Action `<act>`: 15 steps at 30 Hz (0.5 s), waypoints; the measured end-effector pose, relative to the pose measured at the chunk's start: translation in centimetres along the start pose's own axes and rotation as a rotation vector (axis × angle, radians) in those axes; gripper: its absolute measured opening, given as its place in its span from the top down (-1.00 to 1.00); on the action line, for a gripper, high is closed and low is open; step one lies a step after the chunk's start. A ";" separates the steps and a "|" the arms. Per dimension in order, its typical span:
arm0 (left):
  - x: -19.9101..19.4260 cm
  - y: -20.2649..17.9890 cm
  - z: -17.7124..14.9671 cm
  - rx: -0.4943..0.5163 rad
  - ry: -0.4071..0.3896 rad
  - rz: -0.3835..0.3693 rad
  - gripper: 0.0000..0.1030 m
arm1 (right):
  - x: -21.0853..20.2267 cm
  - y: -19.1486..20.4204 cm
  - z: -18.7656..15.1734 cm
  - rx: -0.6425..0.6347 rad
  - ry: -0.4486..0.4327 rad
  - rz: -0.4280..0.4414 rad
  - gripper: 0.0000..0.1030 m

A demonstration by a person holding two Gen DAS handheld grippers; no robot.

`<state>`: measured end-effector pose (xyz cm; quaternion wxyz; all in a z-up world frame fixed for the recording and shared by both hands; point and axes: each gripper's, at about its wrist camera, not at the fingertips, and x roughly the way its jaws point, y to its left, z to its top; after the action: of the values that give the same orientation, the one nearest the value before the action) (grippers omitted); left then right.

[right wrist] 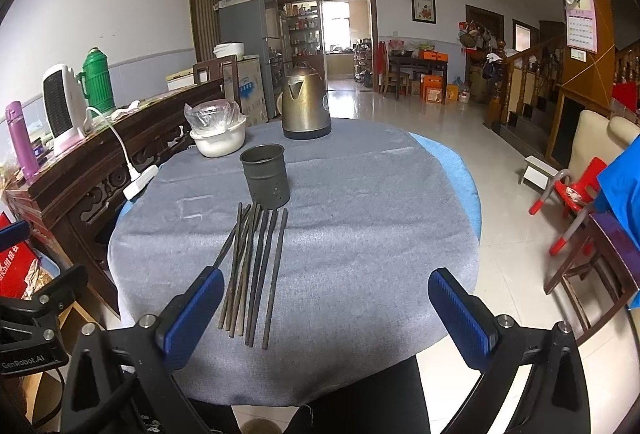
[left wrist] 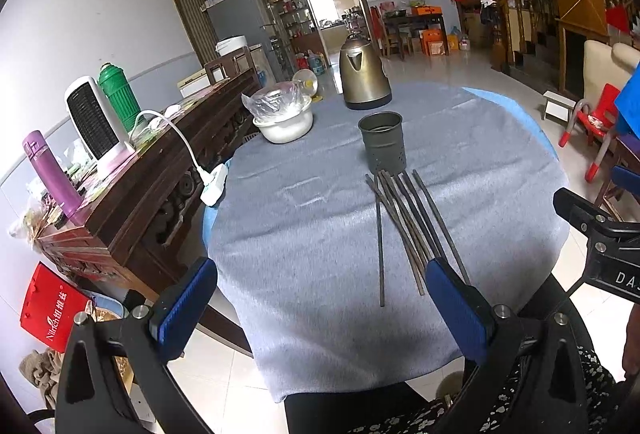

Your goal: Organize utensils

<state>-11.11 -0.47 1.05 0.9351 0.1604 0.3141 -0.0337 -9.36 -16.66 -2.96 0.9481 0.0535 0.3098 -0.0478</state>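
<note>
Several dark chopsticks [left wrist: 404,222] lie in a loose bundle on the grey tablecloth [left wrist: 304,218], their far ends touching a grey perforated metal holder [left wrist: 382,140] that stands upright and looks empty. They also show in the right wrist view [right wrist: 252,270], as does the holder [right wrist: 266,176]. My left gripper [left wrist: 320,298] is open and empty above the table's near edge, left of the chopsticks' near ends. My right gripper [right wrist: 326,308] is open and empty, just right of the chopsticks' near ends.
A bronze kettle [left wrist: 364,78] stands at the table's far side and a white bowl holding a plastic bag [left wrist: 282,118] at the far left. A dark wooden sideboard [left wrist: 160,162] with a heater, flasks and a white cable borders the left. Chairs [right wrist: 576,202] stand at right.
</note>
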 end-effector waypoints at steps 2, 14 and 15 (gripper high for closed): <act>0.1 0.0 0.0 0.001 0.001 0.001 -1.00 | 0.1 0.0 0.0 0.003 0.004 0.003 -1.00; 0.1 0.2 -0.2 -0.004 0.001 0.002 -1.00 | 0.3 0.3 -0.1 -0.004 0.010 0.008 -1.00; 0.1 0.2 -0.1 -0.005 0.002 0.002 -1.00 | 0.3 0.4 -0.1 -0.005 0.011 0.009 -1.00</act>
<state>-11.05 -0.21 0.92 0.9353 0.1584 0.3149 -0.0319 -9.14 -16.30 -3.23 0.9467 0.0528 0.3148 -0.0425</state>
